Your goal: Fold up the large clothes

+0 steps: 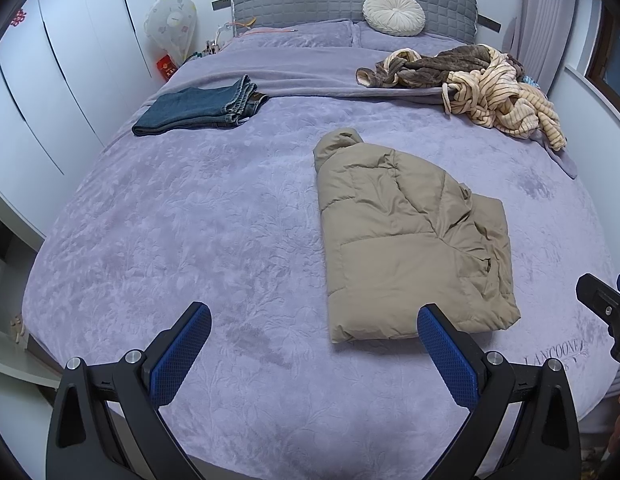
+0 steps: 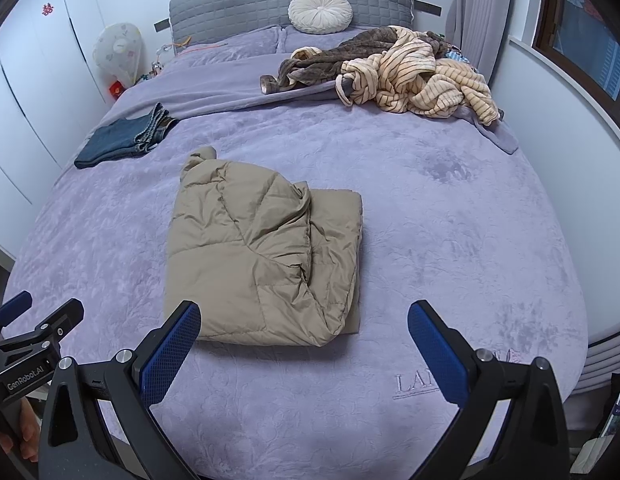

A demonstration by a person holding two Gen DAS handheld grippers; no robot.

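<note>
A tan puffer jacket (image 2: 262, 256) lies folded into a thick bundle at the centre of the frame on the lavender bed (image 2: 450, 240), its long axis running from the near edge toward the headboard, collar end pointing away. The left gripper (image 1: 314, 344) and right gripper (image 2: 304, 340) hover at the lower frame, jaws spread wide and empty. Folded jeans (image 1: 202, 106) sit at upper left.

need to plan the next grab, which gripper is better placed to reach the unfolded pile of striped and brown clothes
Right, probably. The striped and brown pile lies at the bed's far right, on the right gripper side. The left gripper, also open, sits farther left, with the folded tan jacket partly between.
</note>
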